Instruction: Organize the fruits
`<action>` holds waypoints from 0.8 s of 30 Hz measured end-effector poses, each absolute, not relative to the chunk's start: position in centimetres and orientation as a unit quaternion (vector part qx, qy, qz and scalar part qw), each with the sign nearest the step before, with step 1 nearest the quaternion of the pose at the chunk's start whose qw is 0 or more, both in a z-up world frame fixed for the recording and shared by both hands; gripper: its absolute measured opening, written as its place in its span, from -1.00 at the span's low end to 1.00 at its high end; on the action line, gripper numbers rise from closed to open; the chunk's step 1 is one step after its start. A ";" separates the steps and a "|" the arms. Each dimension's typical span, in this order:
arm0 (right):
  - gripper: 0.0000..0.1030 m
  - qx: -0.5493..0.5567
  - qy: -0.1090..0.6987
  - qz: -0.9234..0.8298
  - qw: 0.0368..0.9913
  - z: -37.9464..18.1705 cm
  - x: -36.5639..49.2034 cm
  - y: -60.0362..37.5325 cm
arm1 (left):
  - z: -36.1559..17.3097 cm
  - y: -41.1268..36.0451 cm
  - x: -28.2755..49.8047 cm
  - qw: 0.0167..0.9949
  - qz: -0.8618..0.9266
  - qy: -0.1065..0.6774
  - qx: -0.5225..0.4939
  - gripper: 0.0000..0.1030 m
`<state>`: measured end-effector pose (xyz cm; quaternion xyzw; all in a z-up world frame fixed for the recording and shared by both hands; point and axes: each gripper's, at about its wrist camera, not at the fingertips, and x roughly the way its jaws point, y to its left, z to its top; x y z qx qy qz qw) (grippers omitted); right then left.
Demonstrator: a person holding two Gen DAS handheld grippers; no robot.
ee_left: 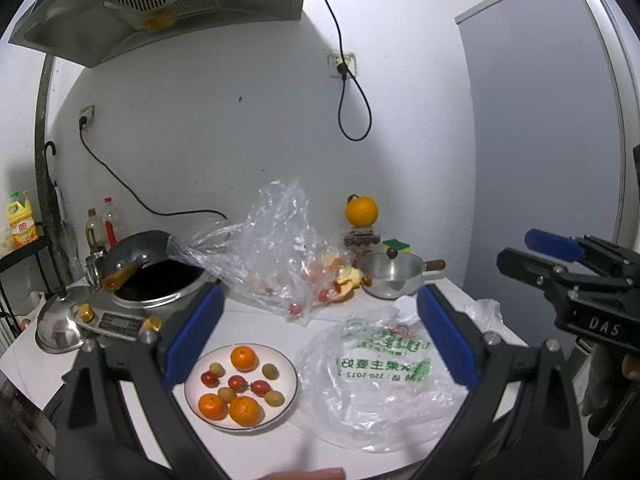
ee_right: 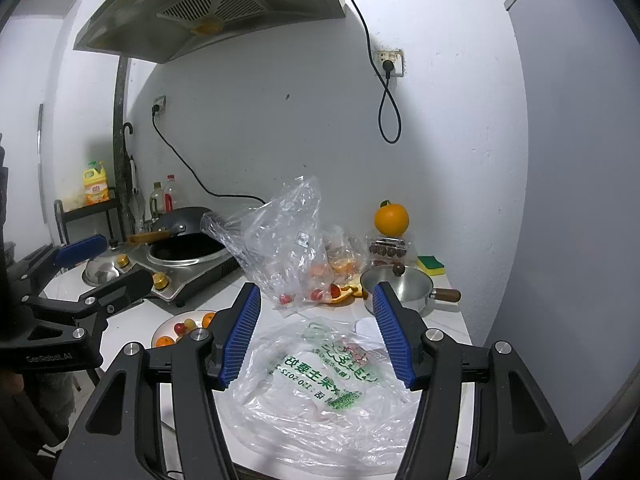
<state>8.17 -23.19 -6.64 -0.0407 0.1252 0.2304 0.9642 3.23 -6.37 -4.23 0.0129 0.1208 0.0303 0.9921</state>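
A white plate (ee_left: pixel 290 394) on the white counter holds three tangerines (ee_left: pixel 244 358), red cherry tomatoes (ee_left: pixel 237 382) and small greenish fruits (ee_left: pixel 270 371); it also shows in the right wrist view (ee_right: pixel 160 330). A flat printed plastic bag (ee_left: pixel 376 376) lies right of it. A clear bag (ee_left: pixel 280 256) with more fruit stands behind. My left gripper (ee_left: pixel 320 332) is open and empty above the plate and bag. My right gripper (ee_right: pixel 316 336) is open and empty above the printed bag (ee_right: pixel 332 376).
A wok (ee_left: pixel 156 276) on an induction cooker and a steel lid (ee_left: pixel 60 326) sit at left. A small steel pot (ee_left: pixel 394 274), orange peel (ee_left: pixel 350 280), a large orange (ee_left: pixel 361 211) on a box and a sponge (ee_left: pixel 396 245) are at the back right.
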 end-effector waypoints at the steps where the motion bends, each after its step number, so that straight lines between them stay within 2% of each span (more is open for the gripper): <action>1: 0.19 -0.040 0.125 0.230 0.964 -6.6 8.2 -23.2 | -4.2 -6.3 3.3 0.992 0.030 0.121 0.012 0.91; 24: 0.20 -0.041 0.126 0.230 0.964 -6.6 8.4 -23.2 | -4.2 -6.4 3.5 0.992 0.030 0.119 0.011 0.91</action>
